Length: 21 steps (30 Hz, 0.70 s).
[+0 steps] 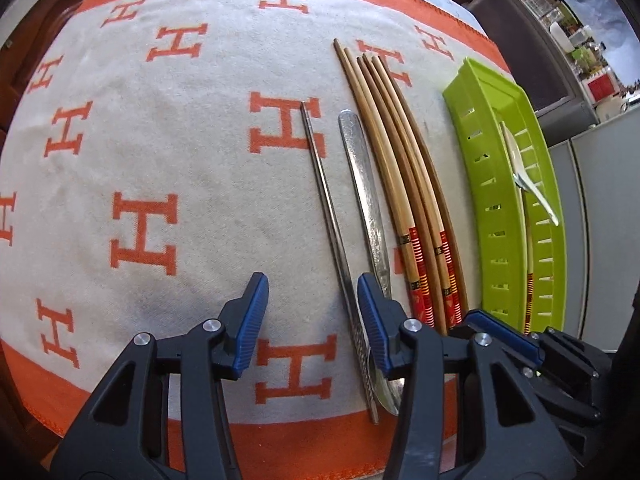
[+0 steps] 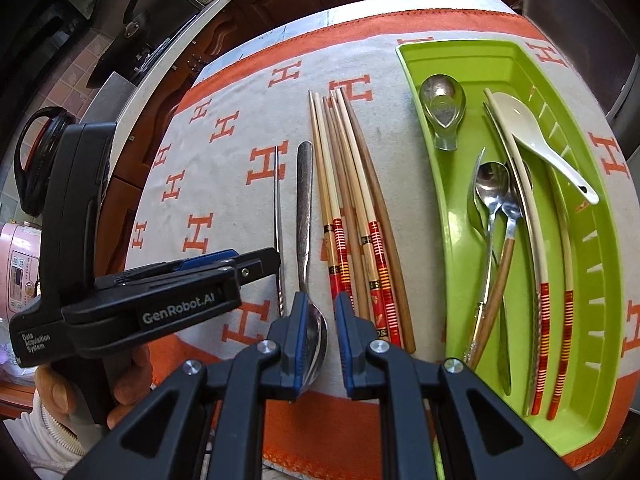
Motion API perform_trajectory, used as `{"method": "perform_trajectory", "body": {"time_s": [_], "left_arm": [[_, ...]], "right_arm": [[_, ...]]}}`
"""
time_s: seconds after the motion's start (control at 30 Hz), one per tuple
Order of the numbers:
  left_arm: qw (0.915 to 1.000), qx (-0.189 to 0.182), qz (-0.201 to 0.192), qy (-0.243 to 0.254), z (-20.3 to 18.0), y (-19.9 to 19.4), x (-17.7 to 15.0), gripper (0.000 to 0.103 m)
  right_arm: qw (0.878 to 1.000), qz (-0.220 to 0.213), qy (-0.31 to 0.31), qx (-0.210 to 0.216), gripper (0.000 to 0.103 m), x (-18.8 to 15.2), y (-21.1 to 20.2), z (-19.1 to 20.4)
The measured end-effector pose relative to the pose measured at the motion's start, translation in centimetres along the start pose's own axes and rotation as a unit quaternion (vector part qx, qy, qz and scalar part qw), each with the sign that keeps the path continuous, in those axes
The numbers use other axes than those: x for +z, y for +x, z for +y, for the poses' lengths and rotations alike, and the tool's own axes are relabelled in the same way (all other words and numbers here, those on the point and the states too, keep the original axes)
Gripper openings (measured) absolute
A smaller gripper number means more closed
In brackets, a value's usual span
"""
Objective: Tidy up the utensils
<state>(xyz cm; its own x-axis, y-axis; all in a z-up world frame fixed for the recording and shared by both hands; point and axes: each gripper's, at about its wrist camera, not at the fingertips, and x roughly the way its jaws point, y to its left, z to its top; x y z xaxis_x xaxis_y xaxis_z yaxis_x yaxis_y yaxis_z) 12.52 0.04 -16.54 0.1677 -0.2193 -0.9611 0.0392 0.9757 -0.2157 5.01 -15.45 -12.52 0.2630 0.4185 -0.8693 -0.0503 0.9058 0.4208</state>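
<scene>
**Jaws astride the spoon bowl**

The right gripper stands part open, jaws either side of the silver metal spoon, bowl nearest, handle pointing away across the orange-and-white cloth. The left gripper gapes wide, empty, over the steel chopstick. Only the right view shows inside the green plastic tray.
</scene>
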Motion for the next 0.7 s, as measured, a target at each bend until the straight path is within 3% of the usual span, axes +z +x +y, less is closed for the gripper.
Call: {"method": "perform_trajectory", "body": {"time_s": [0.33,0.37,0.4,0.43,0.47,0.7], "left_arm": [[0.9936,0.085,-0.026,0.069,-3.6,1.1,-1.1,0.042],[0.9935,0.086,-0.029,0.069,-3.6,1.1,-1.1,0.041],[0.9937,0.083,-0.035,0.066,-3.6,1.0,-1.0,0.034],[0.9938,0.083,-0.040,0.063,-3.4,0.9,-1.0,0.016],[0.9943,0.078,-0.044,0.058,-3.1,0.8,-1.0,0.006],[0.9983,0.032,-0.044,0.023,-0.4,-0.2,-1.8,0.003]], "right_arm": [[1.000,0.001,0.005,0.004,0.014,-0.4,-0.1,-0.6],[1.000,0.000,0.005,0.004,0.014,-0.4,-0.1,-0.6],[1.000,0.000,0.005,0.004,0.014,-0.5,-0.1,-0.6],[1.000,0.000,0.006,0.004,0.014,-0.5,-0.1,-0.6],[1.000,0.000,0.006,0.006,0.014,-0.5,-0.1,-0.6],[0.999,0.019,0.020,0.028,0.014,-0.5,0.6,-0.7]]}}
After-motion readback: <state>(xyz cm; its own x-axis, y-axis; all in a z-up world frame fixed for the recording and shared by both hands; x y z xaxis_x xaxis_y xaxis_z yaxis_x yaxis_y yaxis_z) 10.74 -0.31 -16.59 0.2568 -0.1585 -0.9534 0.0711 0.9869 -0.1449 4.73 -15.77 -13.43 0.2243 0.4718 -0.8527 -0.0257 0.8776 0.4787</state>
